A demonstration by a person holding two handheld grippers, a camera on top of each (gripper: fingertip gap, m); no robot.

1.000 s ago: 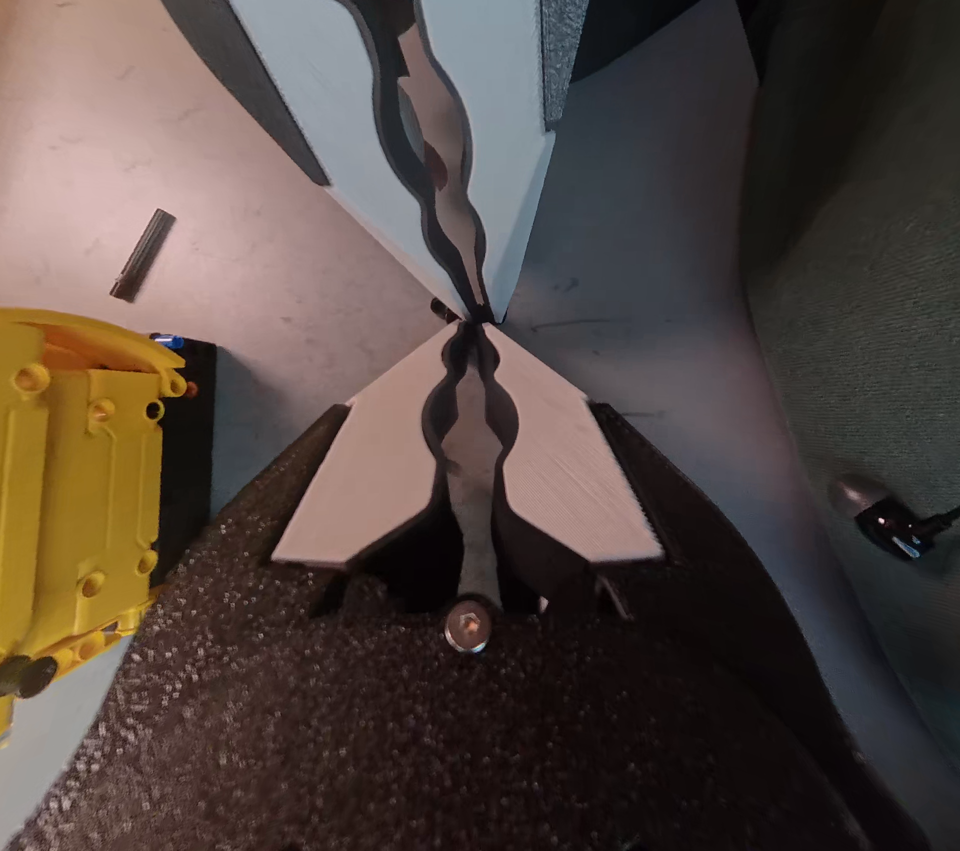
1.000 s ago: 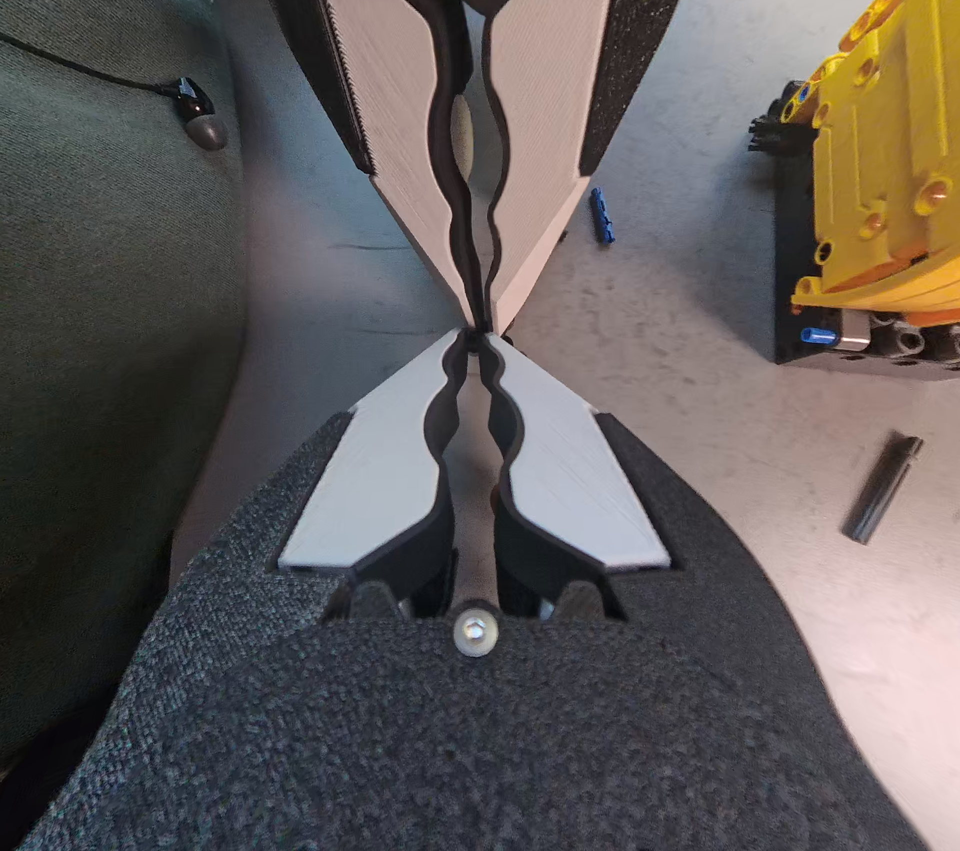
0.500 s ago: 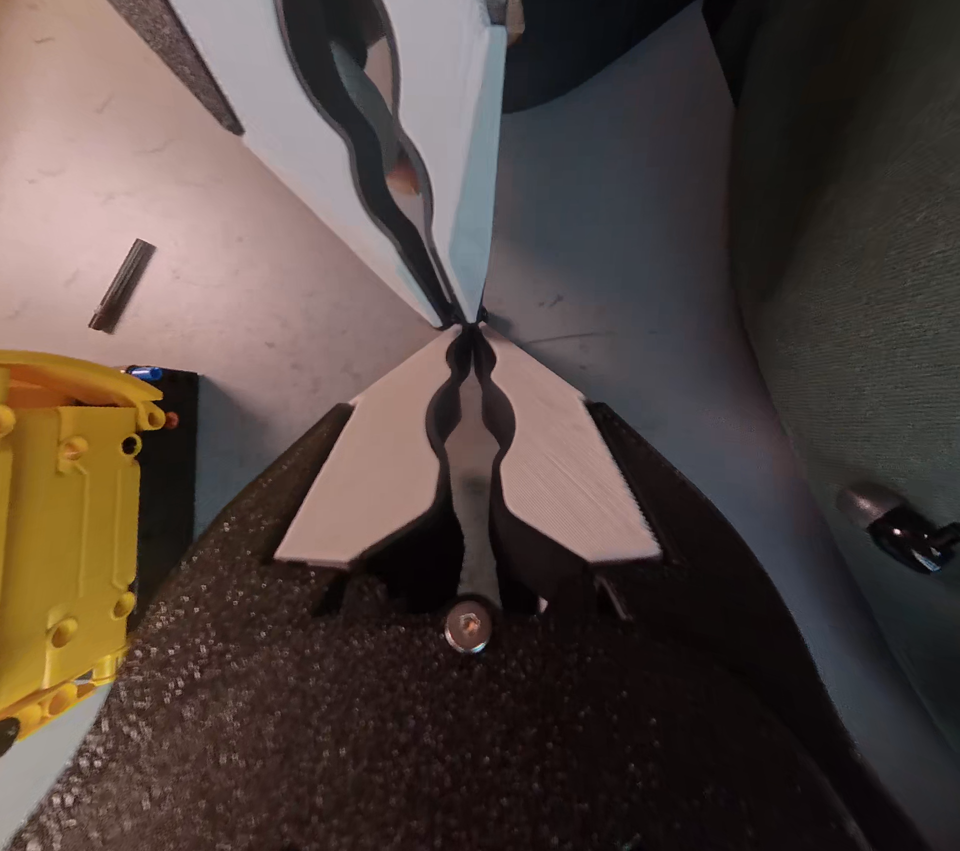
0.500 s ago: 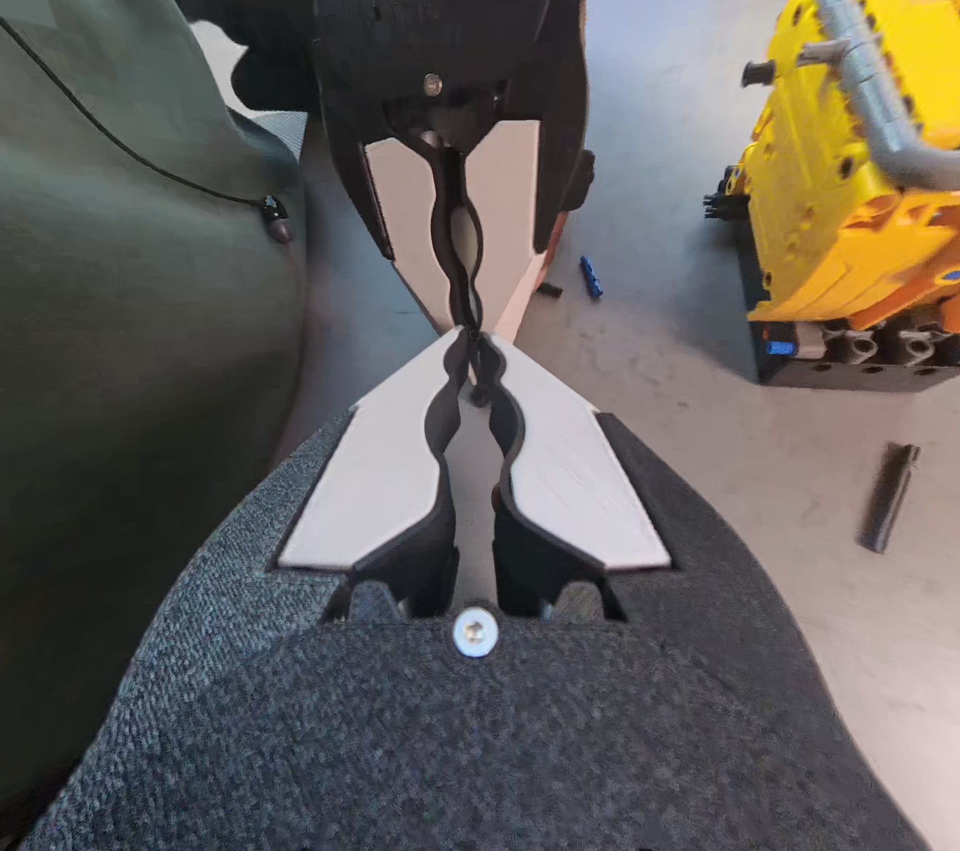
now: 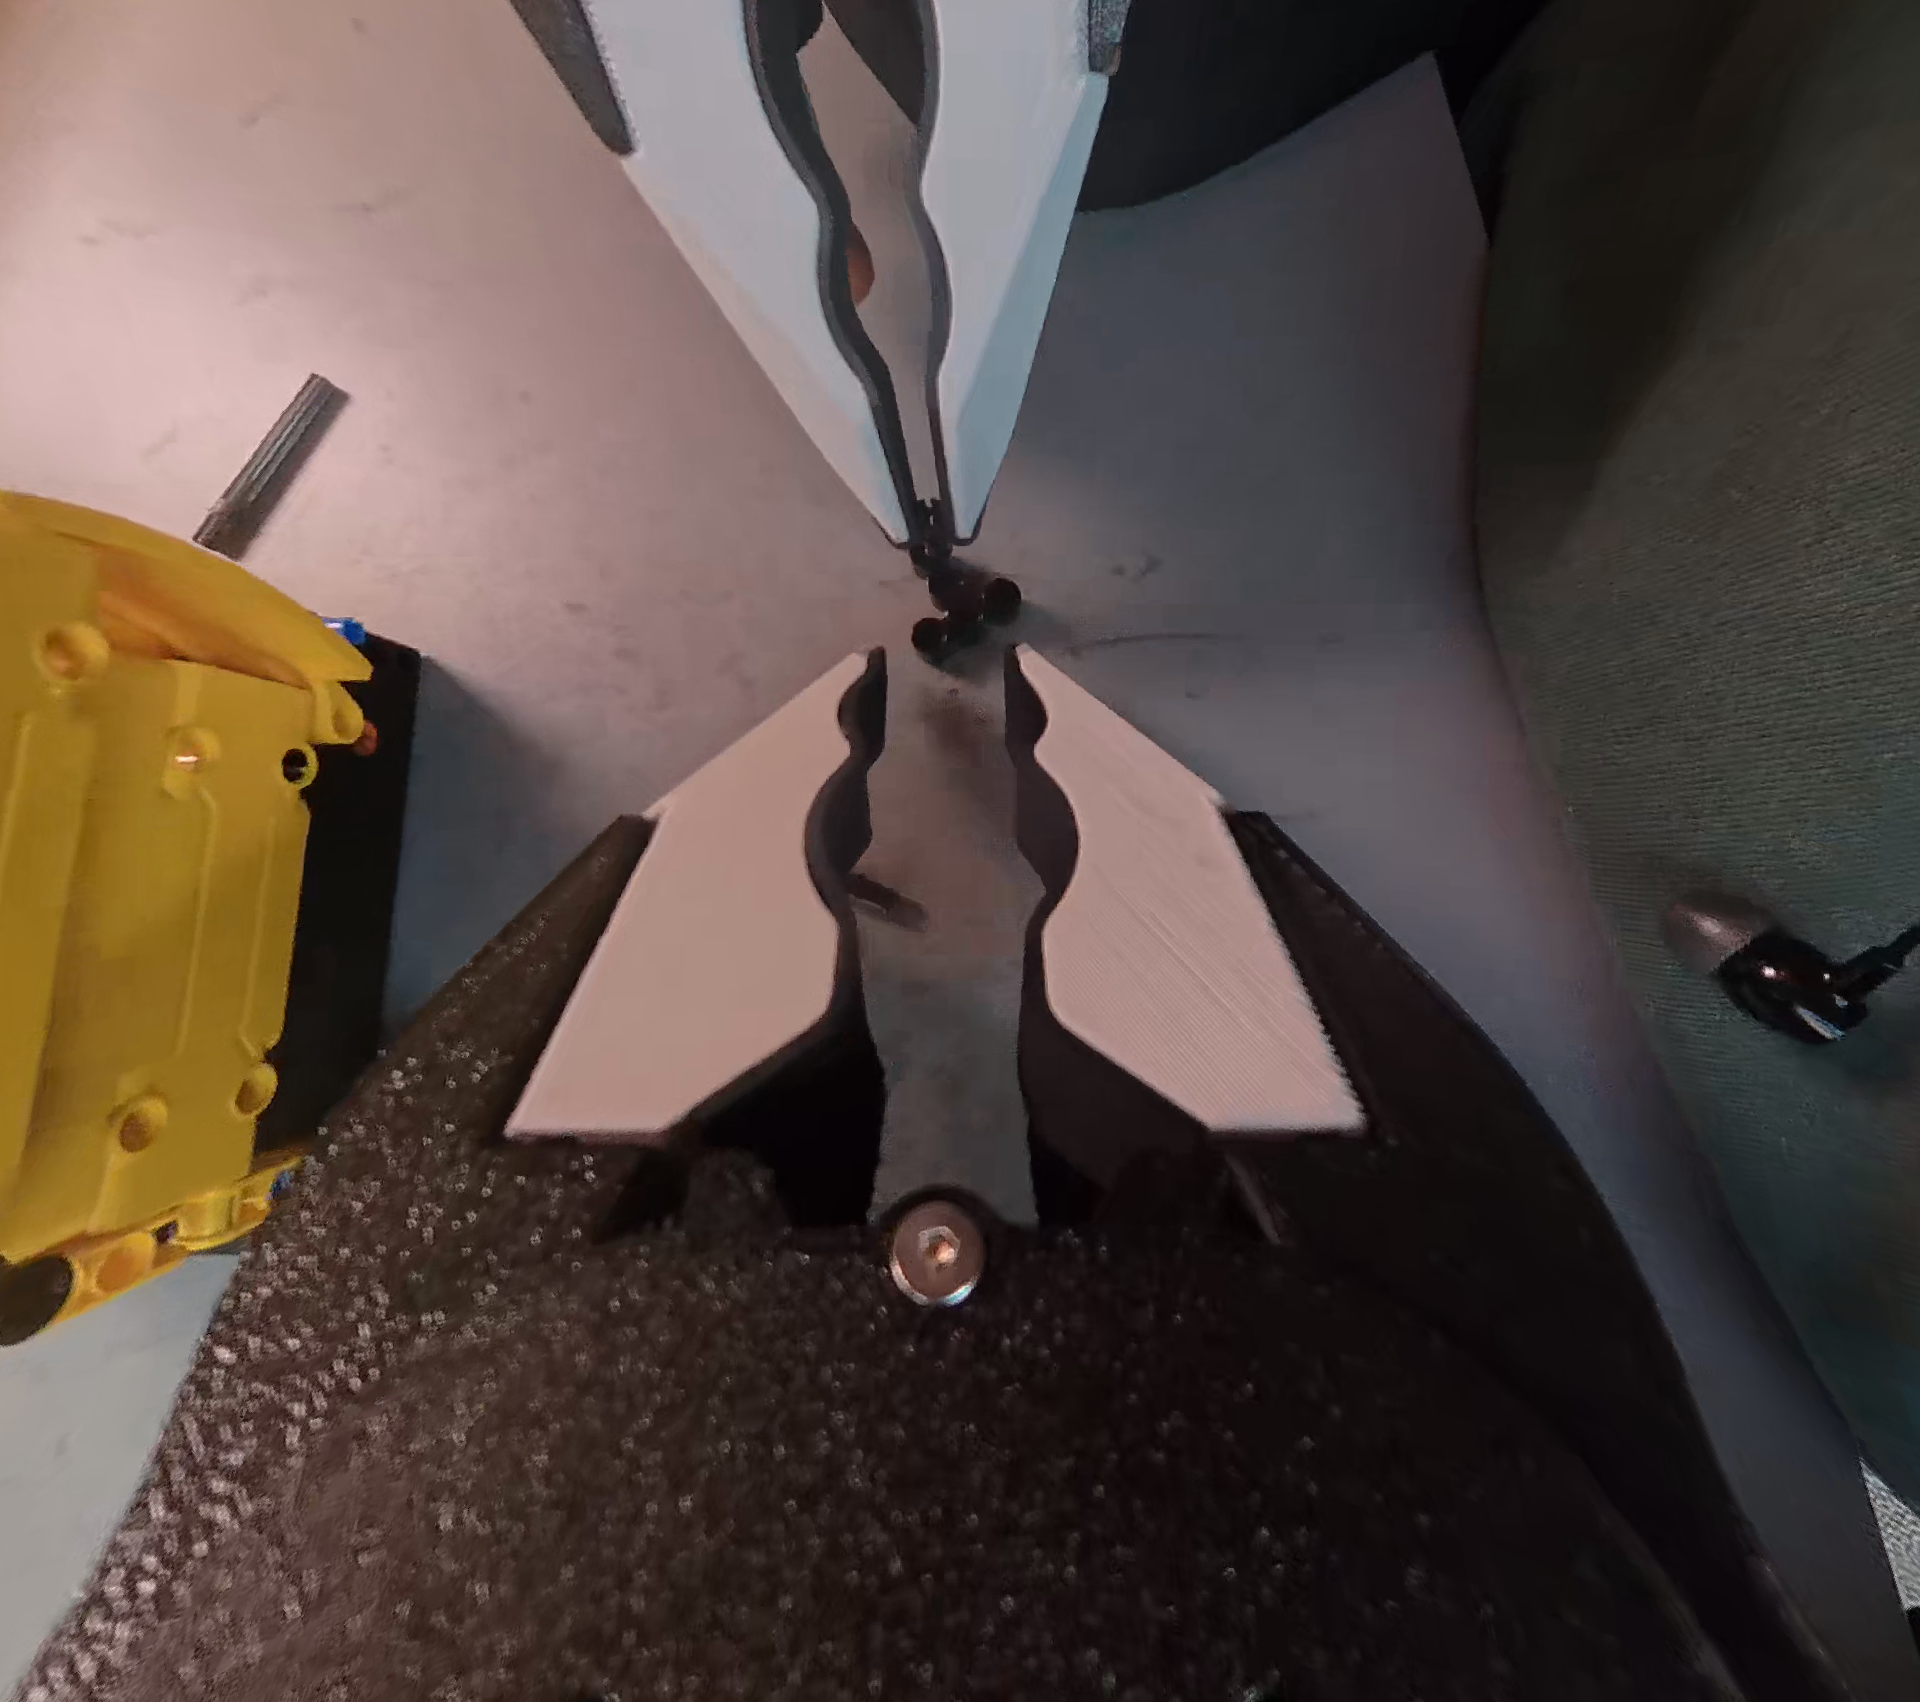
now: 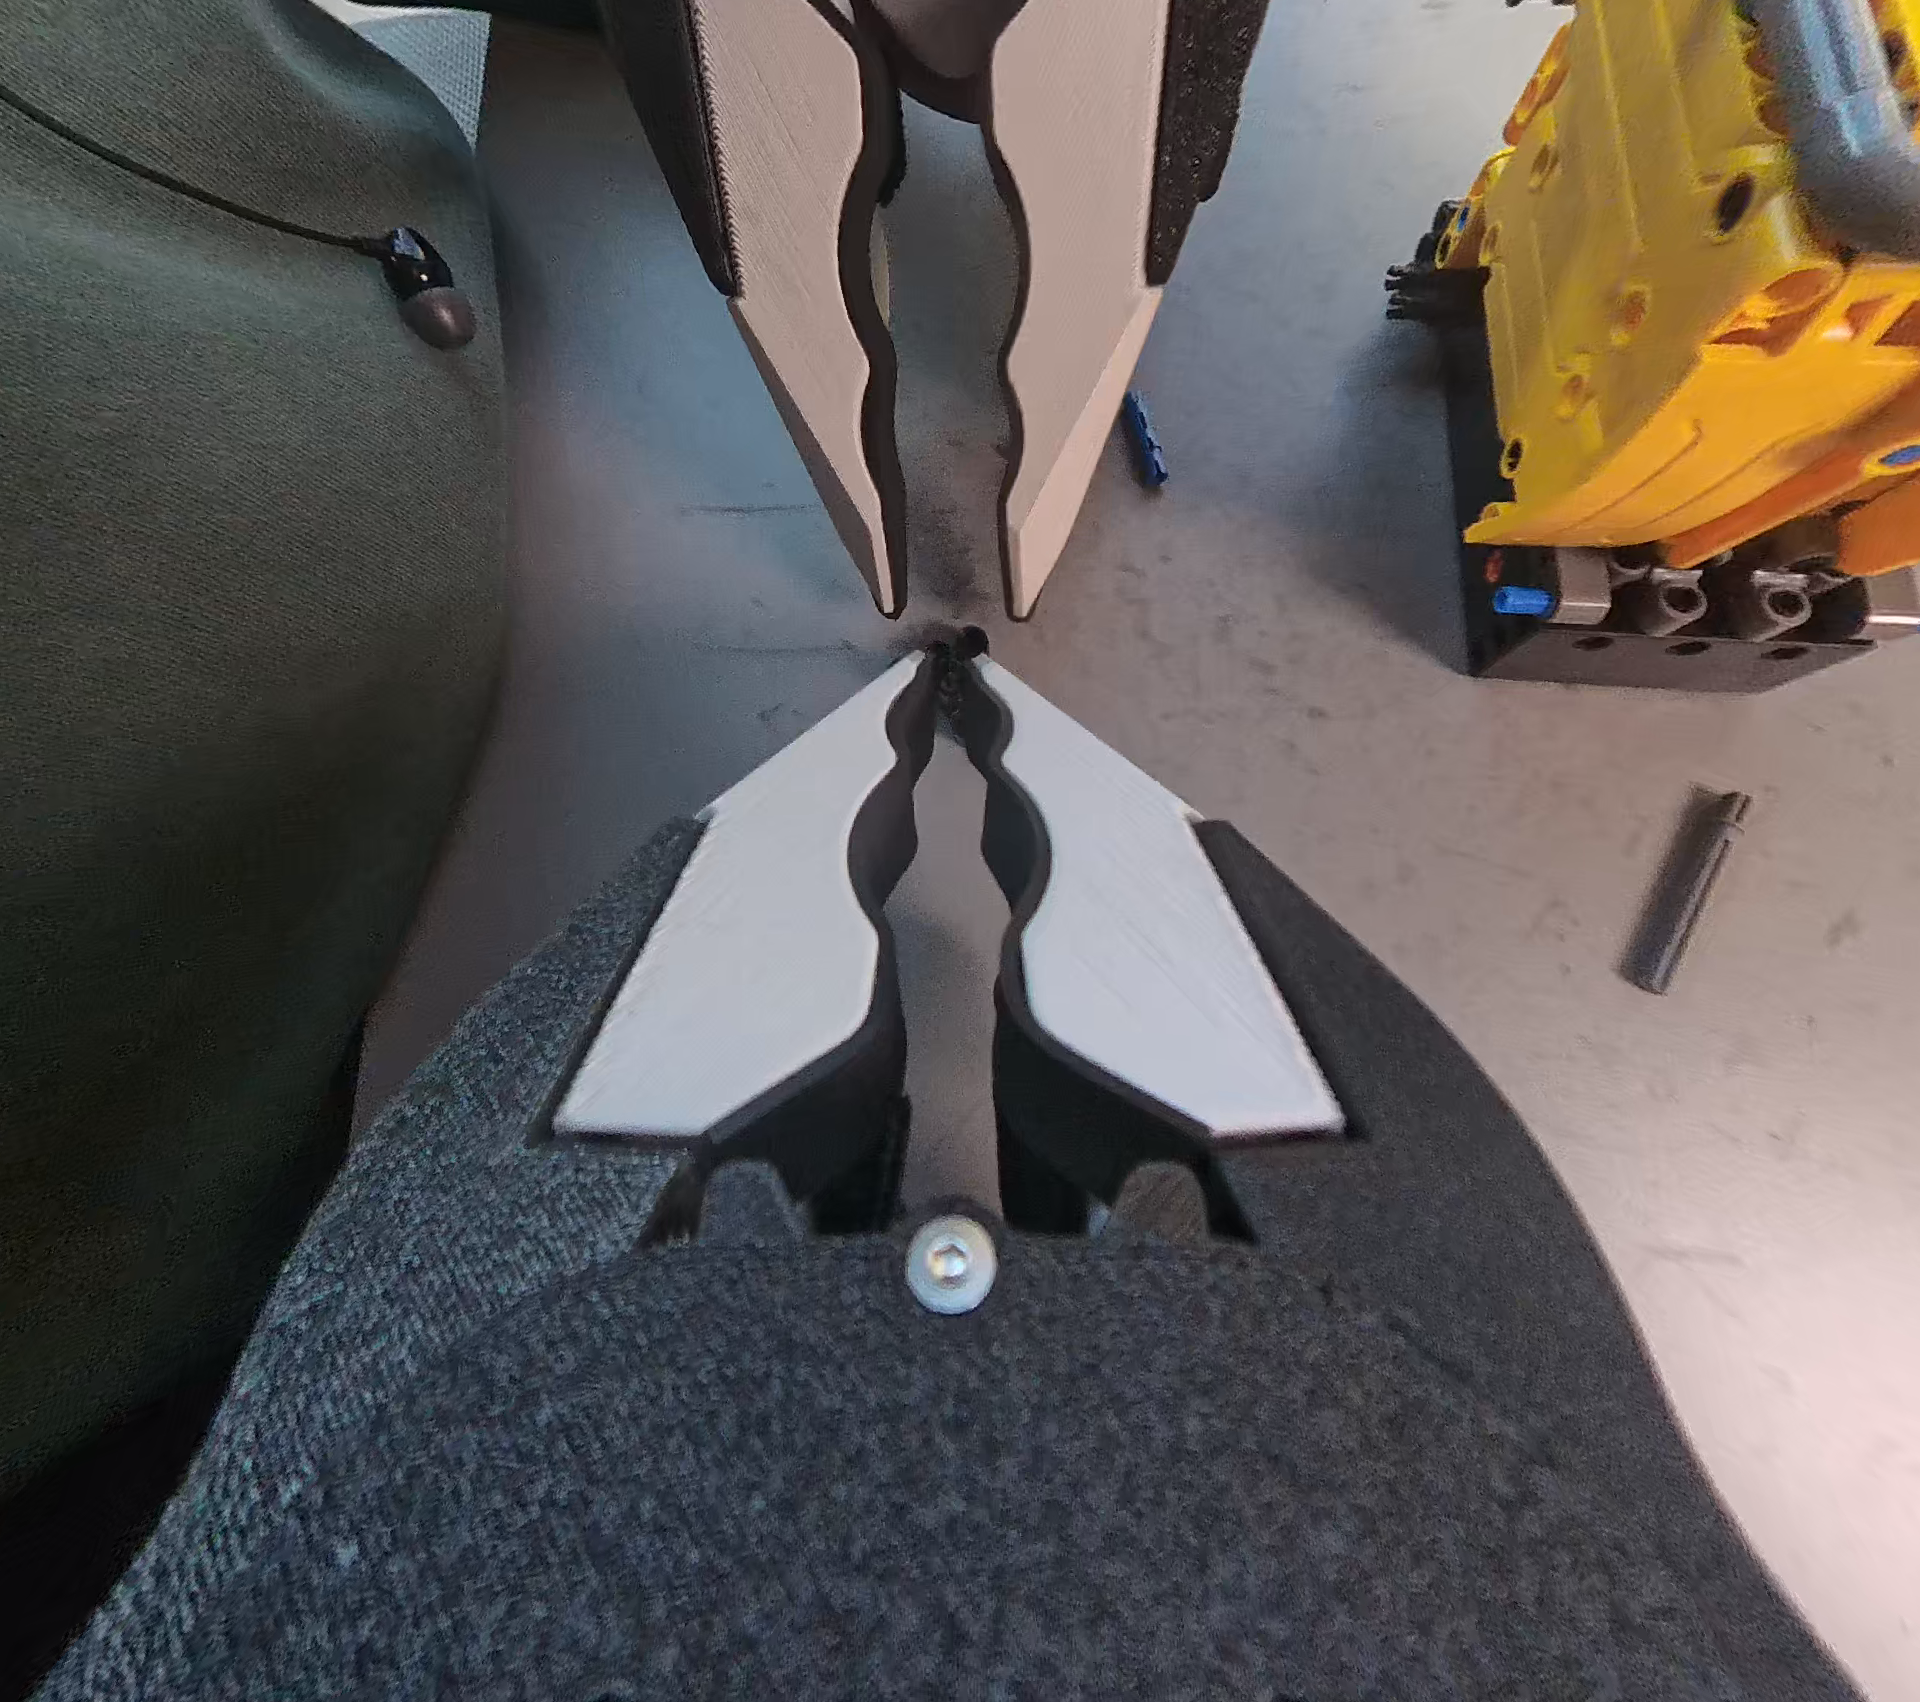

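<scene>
Close to the table (image 5: 499,281) edge where a person's dark green garment (image 6: 208,665) shows, the two tongs face each other tip to tip above the grey surface. The right tongs (image 6: 940,660) are closed on a small black plastic connector piece (image 5: 958,603), pinching one end of it. The left tongs (image 5: 945,660) stand narrowly parted and hold nothing; their tips are just beside the free end of the piece, not touching it as far as I can tell. The long axis of the piece seems to run in line with the right fingers, and its free end, with small round knobs, points toward the gap of the left tongs.

Toward the inner part of the table stand a yellow brick-built model on a black base (image 6: 1683,250), a dark grey ribbed rod (image 6: 1688,889) and a small blue pin (image 6: 1143,439). A black earbud on a thin cord (image 6: 426,291) lies on the garment.
</scene>
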